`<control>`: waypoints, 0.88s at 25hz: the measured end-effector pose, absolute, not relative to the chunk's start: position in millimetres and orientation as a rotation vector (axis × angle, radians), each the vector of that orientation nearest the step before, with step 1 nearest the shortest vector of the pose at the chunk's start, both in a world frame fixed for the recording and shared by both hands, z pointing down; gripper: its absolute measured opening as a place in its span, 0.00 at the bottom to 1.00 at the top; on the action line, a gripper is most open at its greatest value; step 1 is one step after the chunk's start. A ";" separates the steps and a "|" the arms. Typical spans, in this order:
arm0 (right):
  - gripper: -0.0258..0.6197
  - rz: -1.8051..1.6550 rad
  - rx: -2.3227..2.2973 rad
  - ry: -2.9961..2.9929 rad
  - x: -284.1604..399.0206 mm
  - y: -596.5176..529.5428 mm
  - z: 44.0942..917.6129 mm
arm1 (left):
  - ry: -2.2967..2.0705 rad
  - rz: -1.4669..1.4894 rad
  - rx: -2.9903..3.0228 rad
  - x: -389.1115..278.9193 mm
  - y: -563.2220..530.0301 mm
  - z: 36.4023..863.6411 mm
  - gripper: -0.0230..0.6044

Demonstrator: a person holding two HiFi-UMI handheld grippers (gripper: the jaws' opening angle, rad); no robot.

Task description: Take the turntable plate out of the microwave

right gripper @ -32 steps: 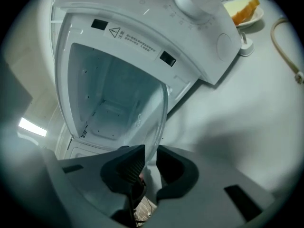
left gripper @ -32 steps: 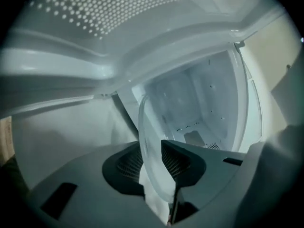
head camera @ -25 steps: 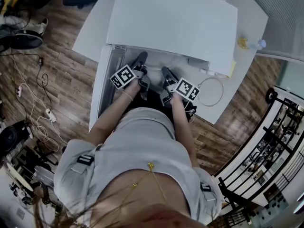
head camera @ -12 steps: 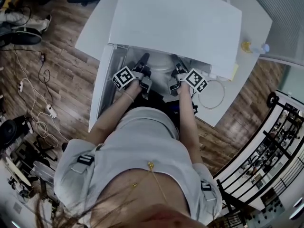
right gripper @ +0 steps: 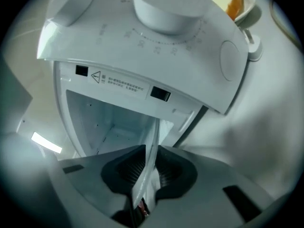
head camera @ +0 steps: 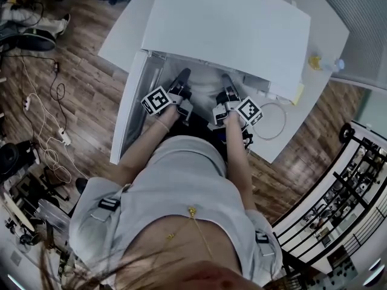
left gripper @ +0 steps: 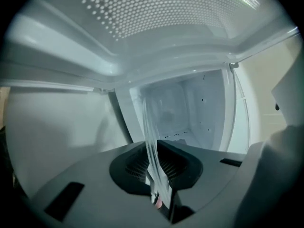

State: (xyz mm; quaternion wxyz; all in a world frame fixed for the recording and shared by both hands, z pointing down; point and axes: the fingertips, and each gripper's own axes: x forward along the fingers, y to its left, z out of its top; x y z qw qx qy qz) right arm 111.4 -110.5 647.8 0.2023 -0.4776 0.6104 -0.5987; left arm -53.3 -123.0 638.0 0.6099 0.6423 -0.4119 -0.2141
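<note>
The white microwave (head camera: 224, 23) stands on a white table with its door (head camera: 130, 113) swung open to the left. The clear glass turntable plate (head camera: 205, 84) sits at the mouth of the cavity, between my two grippers. In the left gripper view the plate (left gripper: 151, 137) runs edge-on between the dark pads, and my left gripper (left gripper: 154, 163) is shut on its rim. My right gripper (right gripper: 148, 167) is closing, and the plate's rim (right gripper: 152, 146) is pinched between its pads. In the head view the left gripper (head camera: 181, 77) and the right gripper (head camera: 227, 80) both reach into the opening.
The microwave's control panel and dial (right gripper: 166, 8) are above the right gripper. A looped cable (head camera: 272, 116) and a small yellow item (head camera: 311, 59) lie on the table (head camera: 121, 35) to the right. Cables litter the wood floor (head camera: 42, 119) to the left.
My right gripper moved to the right and further into the opening, and came onto the plate's rim. The left gripper stayed where it was.
</note>
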 end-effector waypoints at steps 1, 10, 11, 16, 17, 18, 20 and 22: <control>0.15 -1.667 -1.333 1.715 112.5 -109.1 645.2 | -0.951 -0.493 1.491 -52.8 -121.3 635.6 0.13; 0.15 -1.617 -1.261 1.762 109.1 -93.6 629.1 | -0.969 -0.483 1.533 -55.1 -102.9 622.9 0.14; 0.15 -1.619 -1.259 1.760 109.5 -91.5 629.2 | -0.970 -0.482 1.534 -54.9 -100.6 623.0 0.14; 0.15 -1.614 -1.236 1.773 109.5 -79.6 623.1 | -0.970 -0.499 1.538 -54.2 -86.4 618.8 0.14; 0.15 -1.595 -1.224 1.798 108.9 -78.3 618.3 | -0.969 -0.502 1.539 -54.3 -83.2 616.6 0.14; 0.15 -1.559 -1.207 1.843 107.6 -78.1 611.2 | -0.969 -0.504 1.540 -54.7 -79.8 613.9 0.15; 0.15 -1.521 -1.186 1.895 105.8 -74.0 600.1 | -0.967 -0.506 1.542 -55.5 -72.2 608.2 0.15; 0.14 -1.576 -1.213 1.840 107.2 -62.3 600.4 | -0.963 -0.508 1.546 -55.5 -64.5 603.0 0.15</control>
